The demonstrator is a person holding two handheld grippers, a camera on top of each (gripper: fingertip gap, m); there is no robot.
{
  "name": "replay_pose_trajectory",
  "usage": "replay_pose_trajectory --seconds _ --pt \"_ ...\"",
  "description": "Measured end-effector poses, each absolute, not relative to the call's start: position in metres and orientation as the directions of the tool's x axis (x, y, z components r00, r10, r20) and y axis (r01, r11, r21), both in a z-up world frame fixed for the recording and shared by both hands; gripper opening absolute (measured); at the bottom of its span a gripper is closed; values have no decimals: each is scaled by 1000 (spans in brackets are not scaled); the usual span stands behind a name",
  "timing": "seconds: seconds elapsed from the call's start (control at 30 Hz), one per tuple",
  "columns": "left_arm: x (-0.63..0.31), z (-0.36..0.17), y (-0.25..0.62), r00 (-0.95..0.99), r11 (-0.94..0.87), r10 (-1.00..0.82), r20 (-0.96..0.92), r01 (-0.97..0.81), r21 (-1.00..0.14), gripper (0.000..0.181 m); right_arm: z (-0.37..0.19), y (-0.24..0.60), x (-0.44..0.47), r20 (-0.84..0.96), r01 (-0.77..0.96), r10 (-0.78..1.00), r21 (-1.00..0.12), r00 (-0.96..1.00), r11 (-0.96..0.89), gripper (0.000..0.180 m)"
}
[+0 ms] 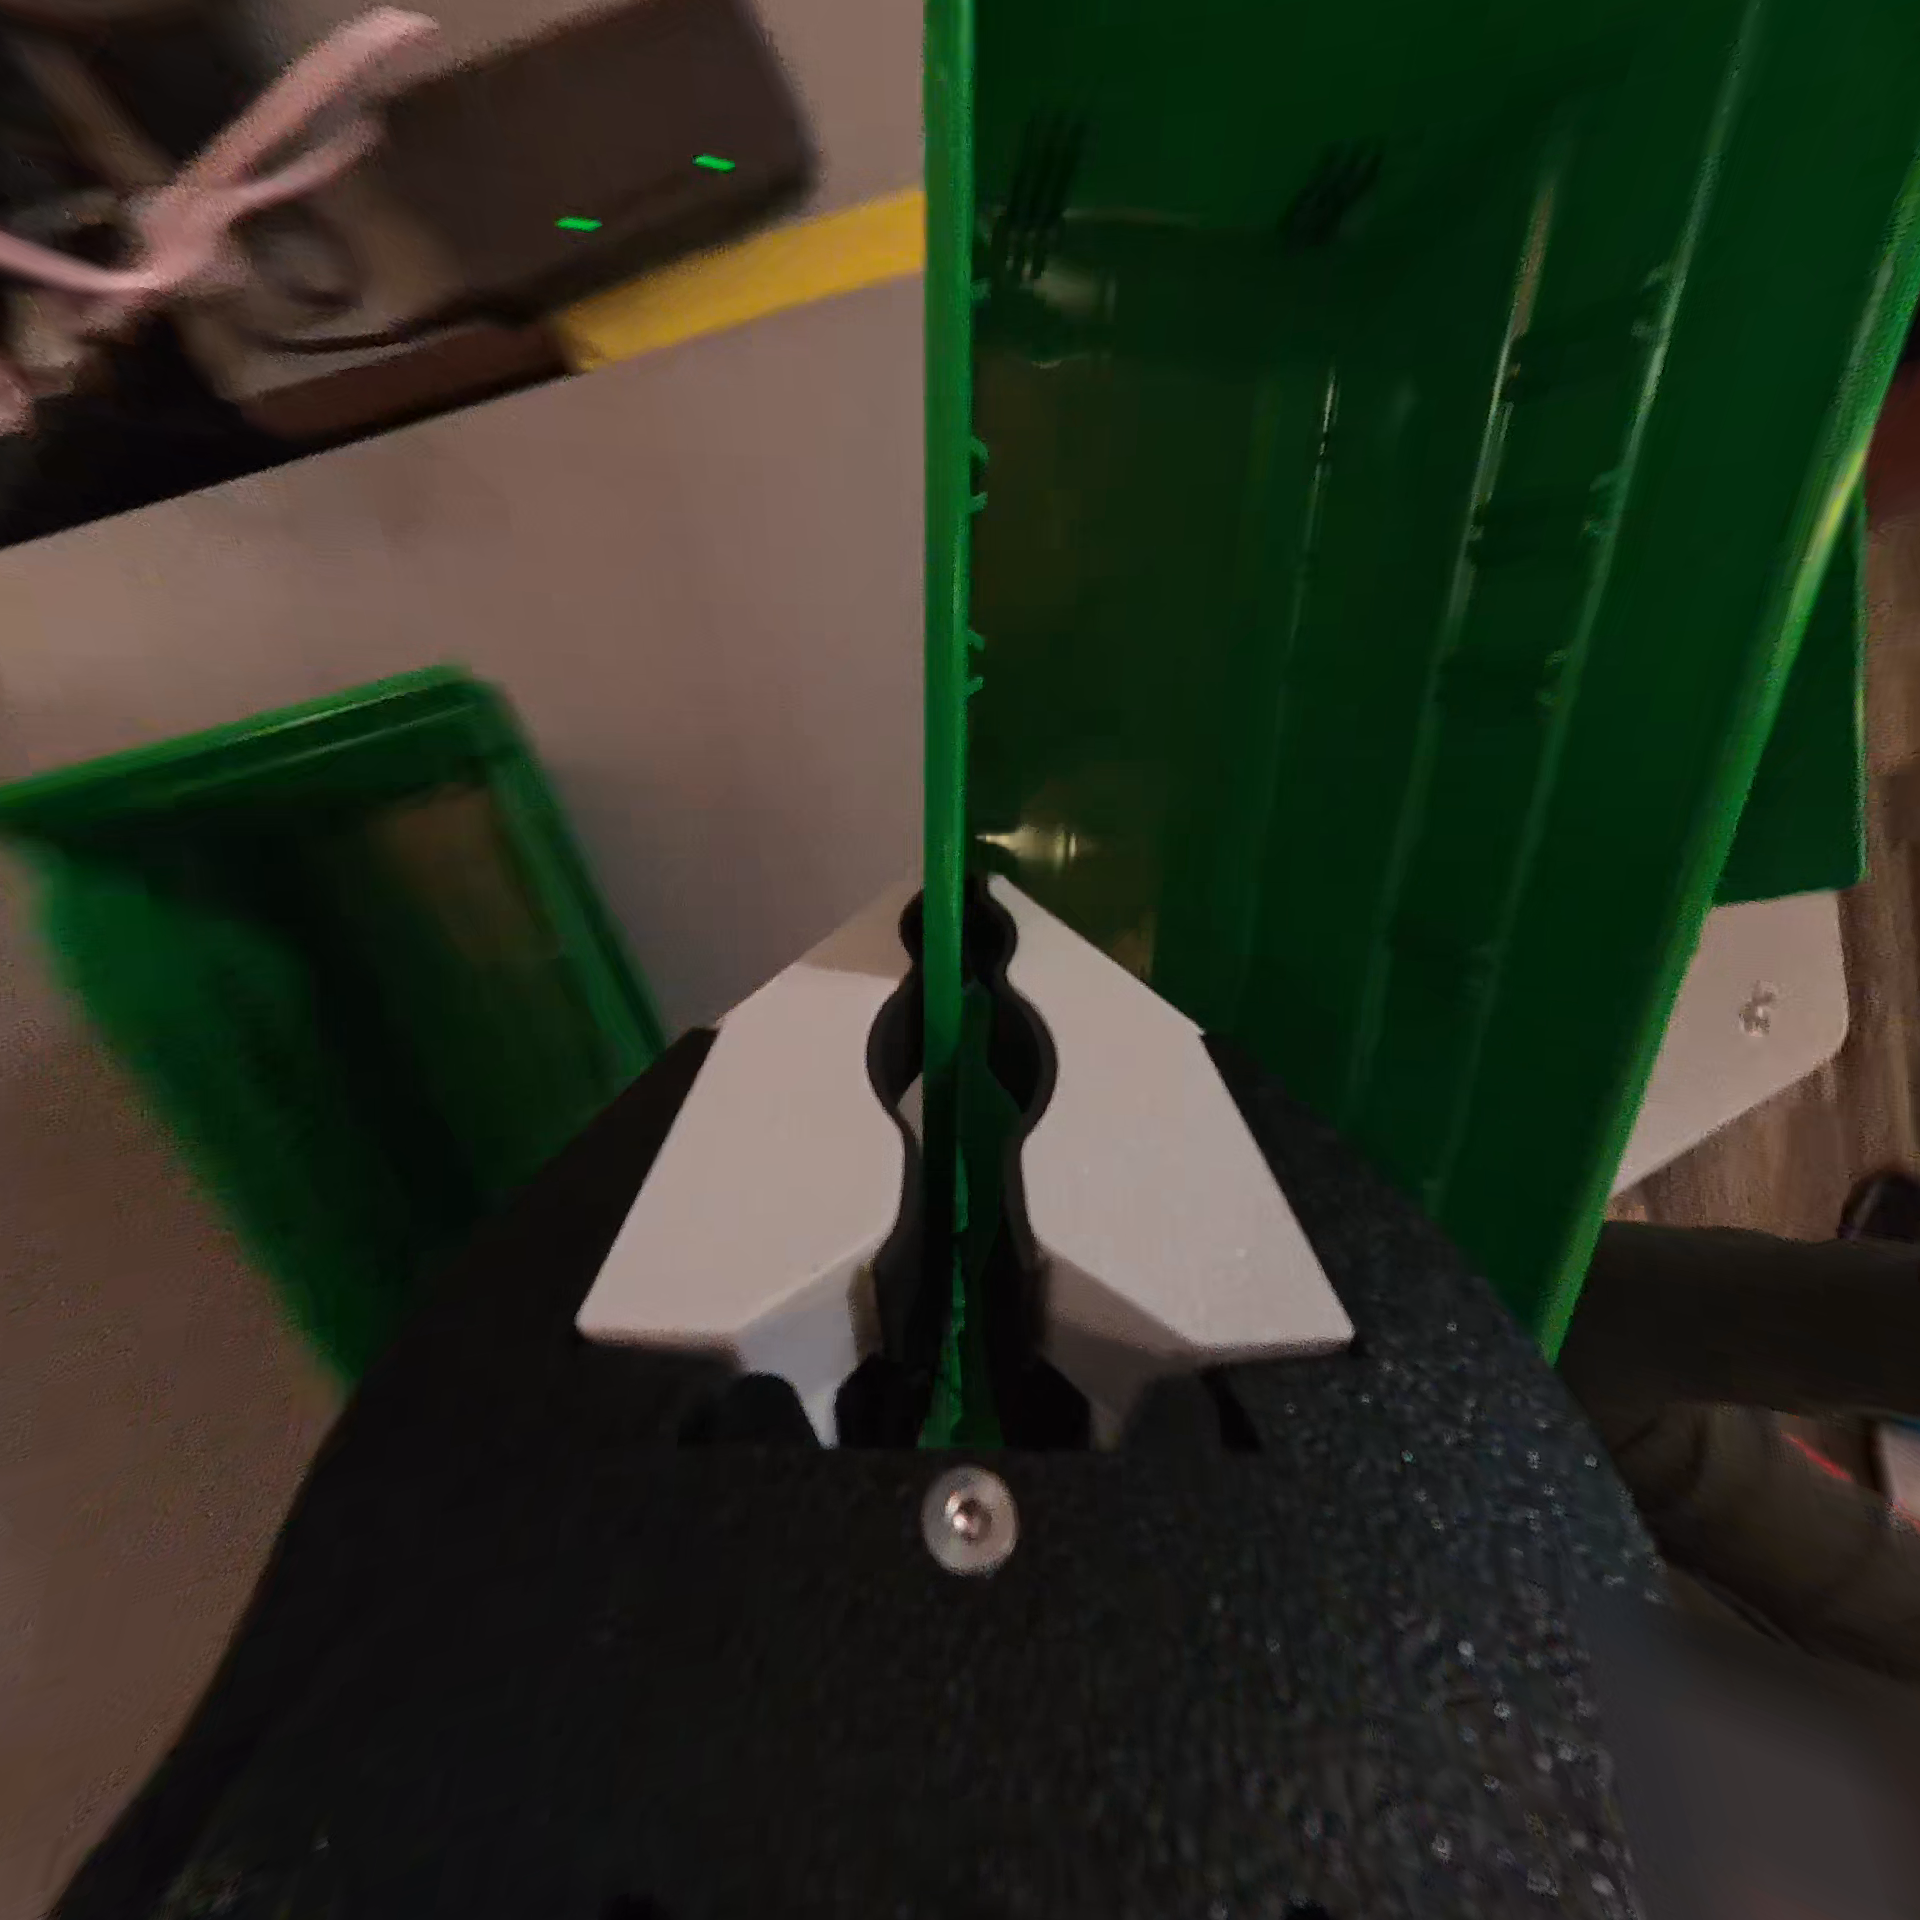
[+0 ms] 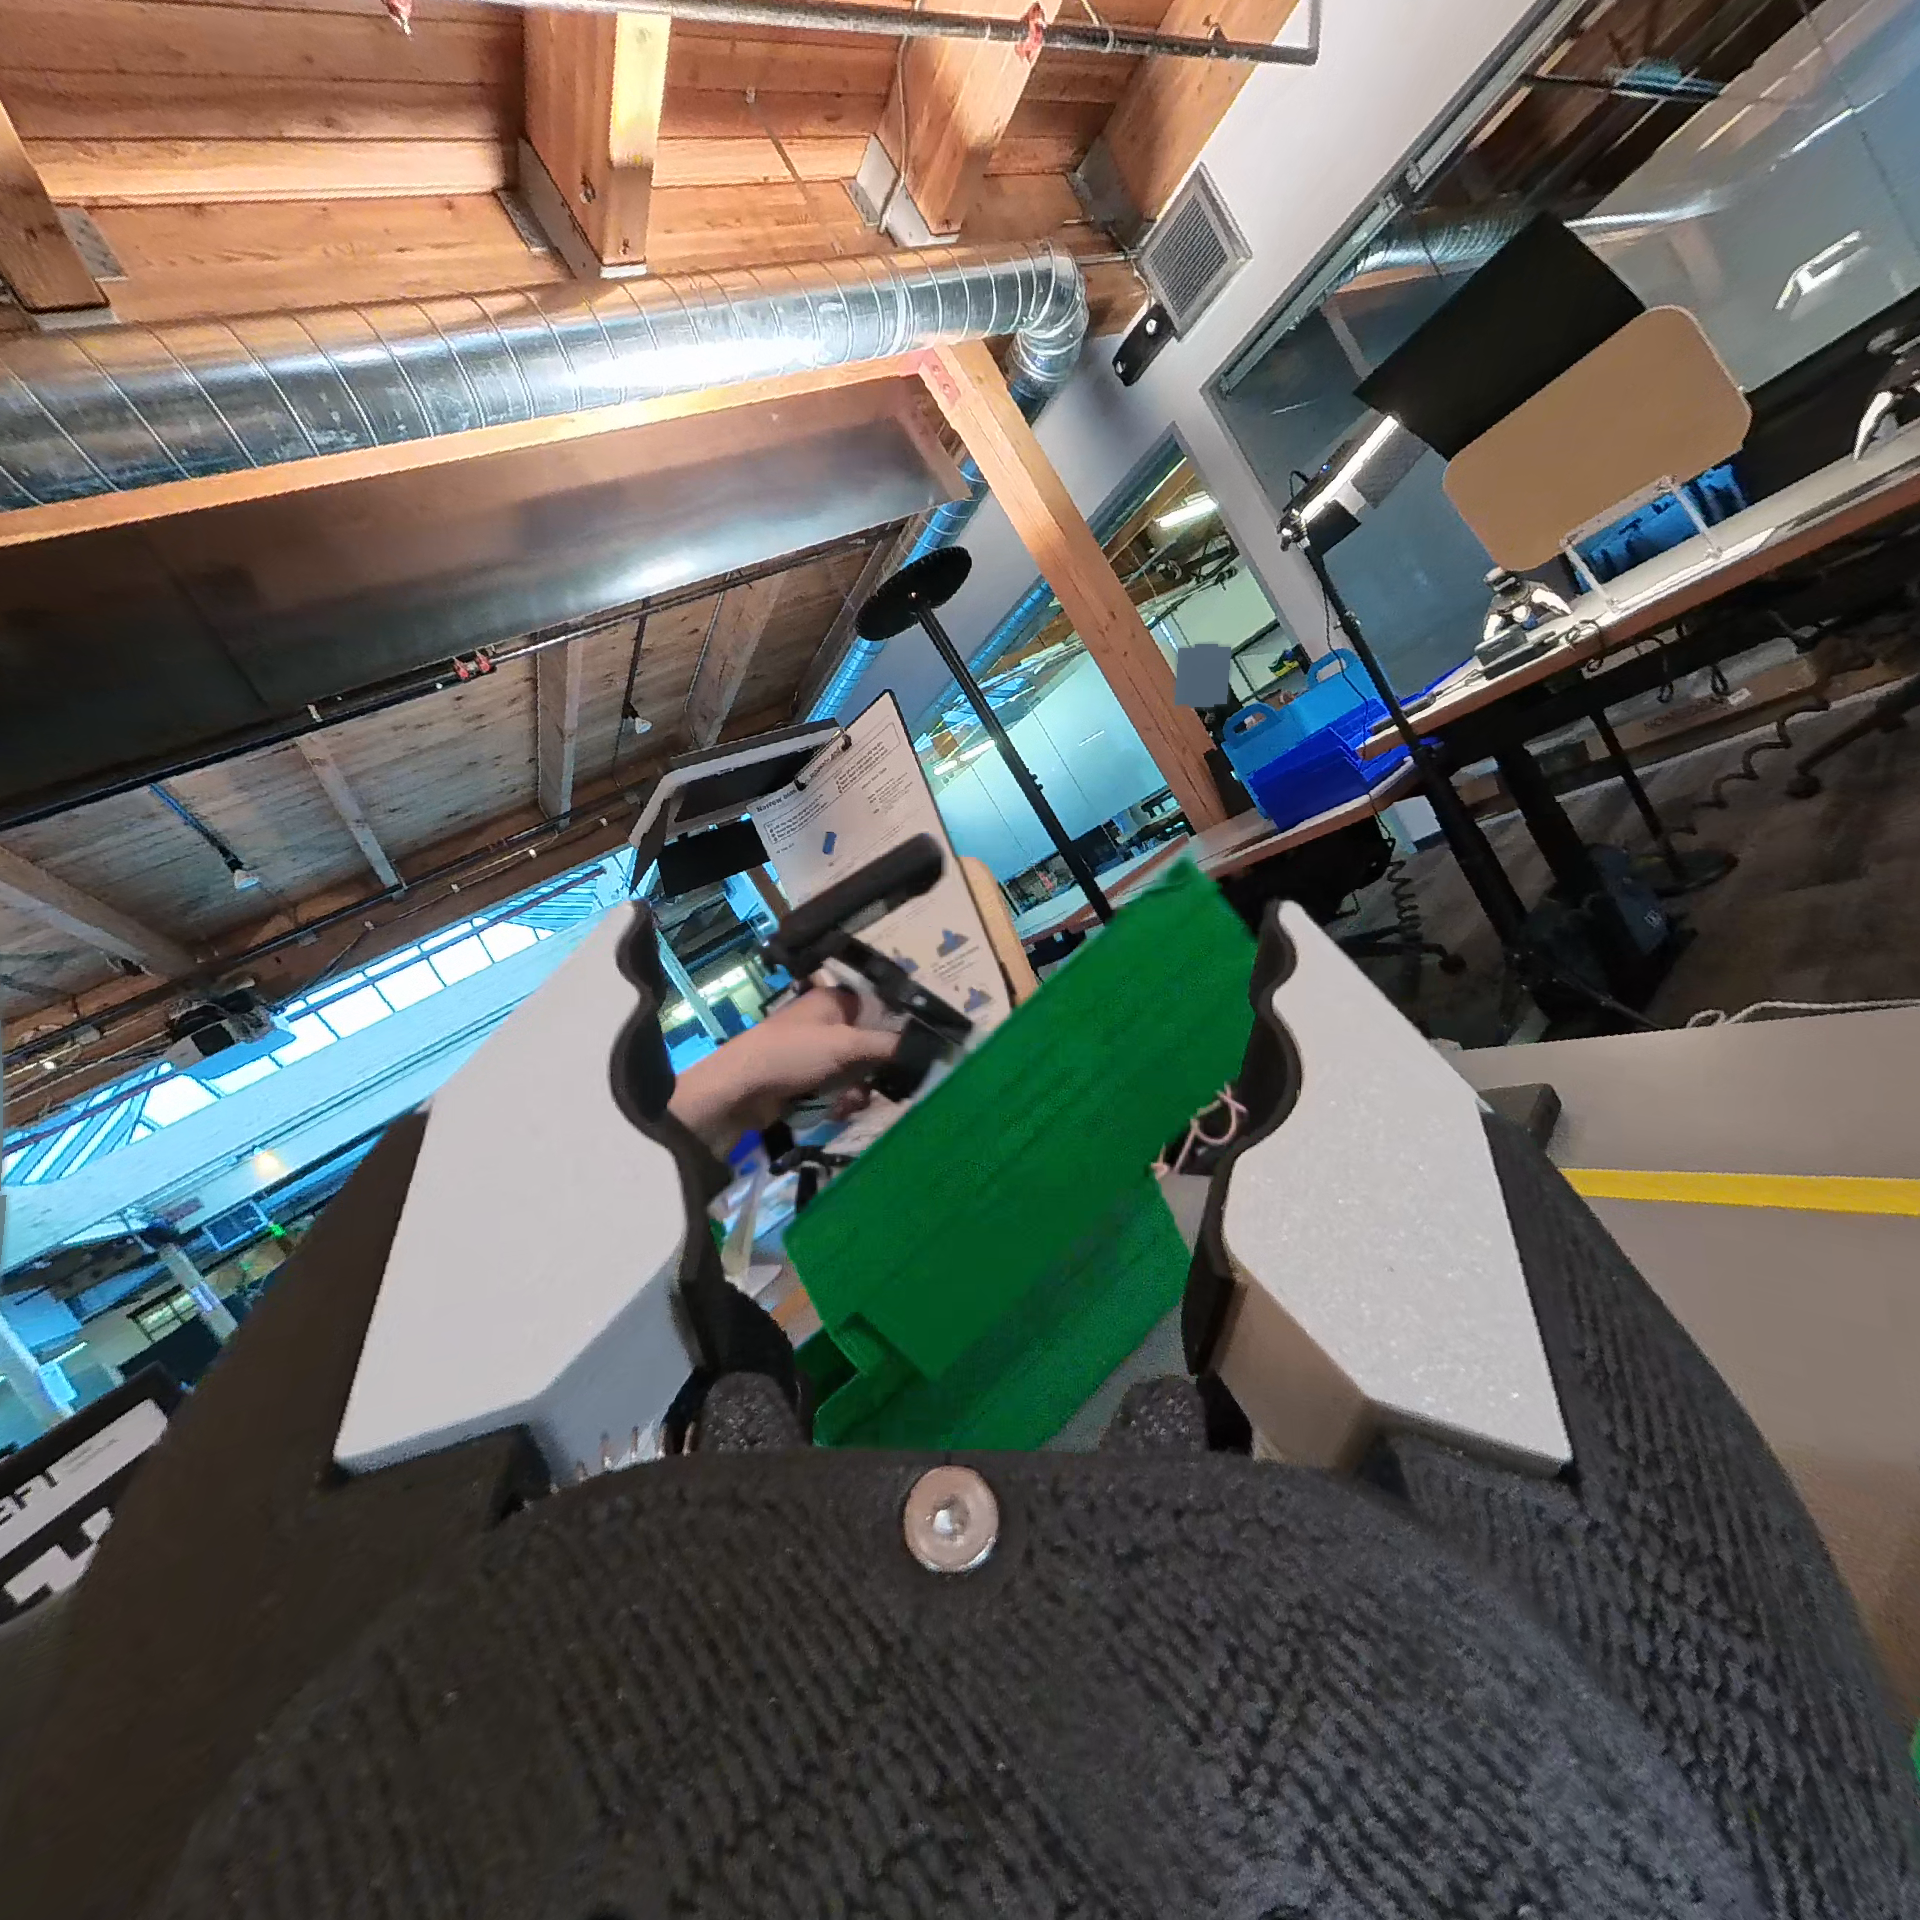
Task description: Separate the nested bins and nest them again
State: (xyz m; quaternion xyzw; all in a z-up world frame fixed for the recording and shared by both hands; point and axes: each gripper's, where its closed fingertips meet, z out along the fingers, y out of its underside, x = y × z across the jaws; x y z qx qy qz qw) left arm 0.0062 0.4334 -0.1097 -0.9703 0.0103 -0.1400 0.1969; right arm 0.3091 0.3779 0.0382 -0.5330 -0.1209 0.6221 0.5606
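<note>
1. We see a green ribbed plastic bin lifted off the pale grey table, its thin side wall running straight up the middle of the left wrist view.
2. Our left gripper has its grey fingers pressed together on that wall, pinching it.
3. A second green plastic bin sits on the table near its left edge, open side up and blurred.
4. From the right wrist view the lifted green bin hangs tilted above the second bin, and a person's hand grips the black handle beside it.
5. Our right gripper has its jaws spread wide, holding nothing, aimed up toward the wooden ceiling beams.
6. A yellow tape strip crosses the table's far edge.
</note>
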Motion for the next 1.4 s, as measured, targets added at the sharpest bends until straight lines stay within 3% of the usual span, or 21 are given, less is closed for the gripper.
replay_pose_trajectory --seconds 0.17,0.5,0.63,0.8,1.03,1.4 --pt "-89 -88 386 966 -897 169 196 234 -376 3 41 380 308 -526 -590 828 -738 196 -329 112" --pt "-150 -134 325 925 -890 368 90 379 -254 2 38 379 297 -532 -558 831 -744 163 -367 112" --pt "-141 -144 329 916 -883 370 155 398 -249 2 37 381 300 -537 -565 828 -738 161 -369 112" --pt "-144 -156 330 934 -903 355 48 356 -240 2 36 383 304 -544 -571 824 -731 159 -373 112" --pt "-143 -184 333 932 -900 356 71 362 -244 2 31 384 305 -565 -557 813 -724 141 -407 112" --pt "-146 -181 344 954 -875 291 70 295 -383 3 24 388 293 -577 -524 801 -737 160 -426 112"
